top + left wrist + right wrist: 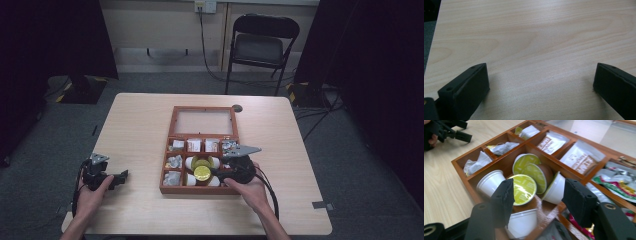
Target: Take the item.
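Observation:
A wooden compartment box (199,190) lies mid-table with its glass lid (202,121) laid open at the far side. Its big middle compartment holds several coffee capsules, white cups with yellow-green lids (524,188). My right gripper (538,185) reaches into that compartment from the right (216,173). Its jaws stand apart: one yellow-lidded capsule rests against the left jaw, and a white capsule (554,189) lies close by the right jaw, with a gap between the two. My left gripper (121,177) rests on the bare table at the left, open (540,72), nothing between its jaws.
Other compartments hold sachets (580,158), tea bags (500,148) and foil packets (617,183). A folding chair (260,45) stands beyond the table's far edge. The left gripper lies near the table's left edge (82,200).

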A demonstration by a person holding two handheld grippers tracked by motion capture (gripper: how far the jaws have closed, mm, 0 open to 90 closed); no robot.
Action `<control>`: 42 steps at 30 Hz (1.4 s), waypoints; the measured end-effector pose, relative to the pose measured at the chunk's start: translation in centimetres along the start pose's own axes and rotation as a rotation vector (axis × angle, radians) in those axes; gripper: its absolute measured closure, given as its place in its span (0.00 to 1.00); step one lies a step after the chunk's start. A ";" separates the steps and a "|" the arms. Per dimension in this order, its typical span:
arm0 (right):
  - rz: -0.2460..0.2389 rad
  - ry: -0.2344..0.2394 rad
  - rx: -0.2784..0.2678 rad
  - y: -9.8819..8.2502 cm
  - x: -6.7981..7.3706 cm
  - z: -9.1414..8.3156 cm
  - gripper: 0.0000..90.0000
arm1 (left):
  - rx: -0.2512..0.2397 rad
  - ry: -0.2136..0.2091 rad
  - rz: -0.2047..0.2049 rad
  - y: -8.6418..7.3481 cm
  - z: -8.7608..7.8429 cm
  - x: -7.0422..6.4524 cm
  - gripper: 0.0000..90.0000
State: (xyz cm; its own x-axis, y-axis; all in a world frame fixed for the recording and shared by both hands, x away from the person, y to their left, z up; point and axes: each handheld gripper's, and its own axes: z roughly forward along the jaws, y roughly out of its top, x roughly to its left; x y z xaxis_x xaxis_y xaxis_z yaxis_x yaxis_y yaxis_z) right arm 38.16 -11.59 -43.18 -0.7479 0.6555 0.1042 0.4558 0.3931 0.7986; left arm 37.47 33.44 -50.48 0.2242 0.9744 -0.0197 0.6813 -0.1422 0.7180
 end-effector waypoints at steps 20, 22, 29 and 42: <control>-0.037 0.057 0.072 0.3 0.8 3.7 0.48 | 0.000 0.000 0.000 0.0 0.0 0.0 0.00; -0.030 0.058 0.064 0.3 0.8 3.7 0.47 | 0.000 0.000 0.000 0.0 0.0 0.0 0.00; -0.037 0.062 0.091 0.2 0.9 4.2 0.43 | 0.000 0.000 0.000 0.0 0.0 0.0 0.00; -0.066 0.060 0.135 0.3 1.3 4.8 0.41 | 0.000 0.000 0.000 0.0 0.0 0.0 0.00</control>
State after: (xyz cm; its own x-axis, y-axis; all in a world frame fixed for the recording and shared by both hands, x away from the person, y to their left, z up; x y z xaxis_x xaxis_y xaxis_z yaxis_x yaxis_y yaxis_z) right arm 39.59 -7.51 -45.64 -0.8039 0.5875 0.0923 0.4623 0.5198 0.7184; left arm 37.47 33.44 -50.48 0.2243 0.9743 -0.0192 0.6811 -0.1426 0.7182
